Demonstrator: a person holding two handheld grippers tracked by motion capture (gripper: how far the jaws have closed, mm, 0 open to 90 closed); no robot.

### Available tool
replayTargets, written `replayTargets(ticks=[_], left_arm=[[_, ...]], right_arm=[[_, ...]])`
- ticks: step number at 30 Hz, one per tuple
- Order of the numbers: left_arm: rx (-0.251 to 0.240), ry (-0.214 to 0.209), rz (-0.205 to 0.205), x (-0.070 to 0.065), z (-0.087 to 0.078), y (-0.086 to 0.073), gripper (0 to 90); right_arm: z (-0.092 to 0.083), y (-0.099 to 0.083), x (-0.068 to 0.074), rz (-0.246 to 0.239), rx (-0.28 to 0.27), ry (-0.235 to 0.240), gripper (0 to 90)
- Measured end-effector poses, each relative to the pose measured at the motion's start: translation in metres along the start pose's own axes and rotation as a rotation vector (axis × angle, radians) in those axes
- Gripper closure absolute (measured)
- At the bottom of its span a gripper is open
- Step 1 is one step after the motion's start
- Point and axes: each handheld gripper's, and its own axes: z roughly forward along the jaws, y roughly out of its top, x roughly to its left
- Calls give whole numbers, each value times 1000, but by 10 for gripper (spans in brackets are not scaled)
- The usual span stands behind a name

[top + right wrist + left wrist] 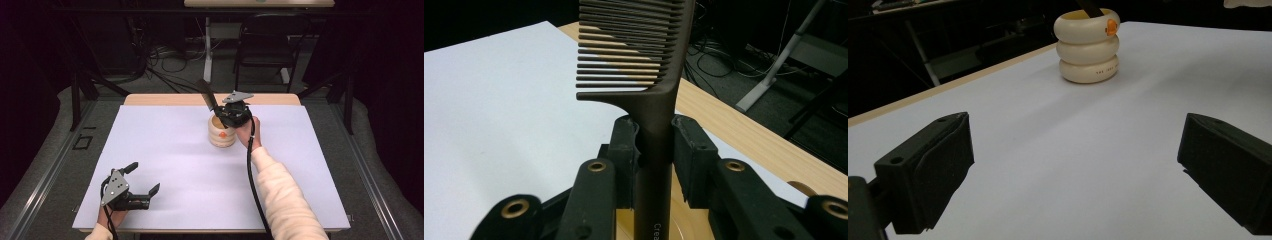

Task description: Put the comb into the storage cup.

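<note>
A cream ribbed holder (pixel 222 133) (pixel 1088 46) with an orange dot stands upright near the far middle of the white table cover (pixel 170 165). A dark brown comb (pixel 206 95) (pixel 644 75) sticks up from it, teeth end uppermost and leaning left. My right gripper (pixel 231 118) (pixel 655 145) hangs just over the holder's mouth, shut on the comb's handle below the teeth. The holder's yellowish inside shows beneath the jaws in the right gripper view. My left gripper (pixel 144 178) (pixel 1073 170) rests near the front left corner, open, with only bare cover between its jaws.
A black chair (pixel 267 47) and a tangle of cables (pixel 165 65) sit on the floor beyond the table's far wooden edge (pixel 165 99). Black metal frame legs (pixel 75 95) stand at both sides.
</note>
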Motion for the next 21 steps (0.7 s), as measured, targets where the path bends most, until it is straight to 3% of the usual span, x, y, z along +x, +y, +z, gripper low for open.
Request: replayTargets(ticks=[13, 21], left_arm=[[1, 1, 0, 0, 0, 0, 15], [3, 0, -1, 0, 0, 0, 15]], right_arm=[[4, 0, 5, -41, 17, -14, 718], [8, -3, 6, -35, 23, -14, 718]])
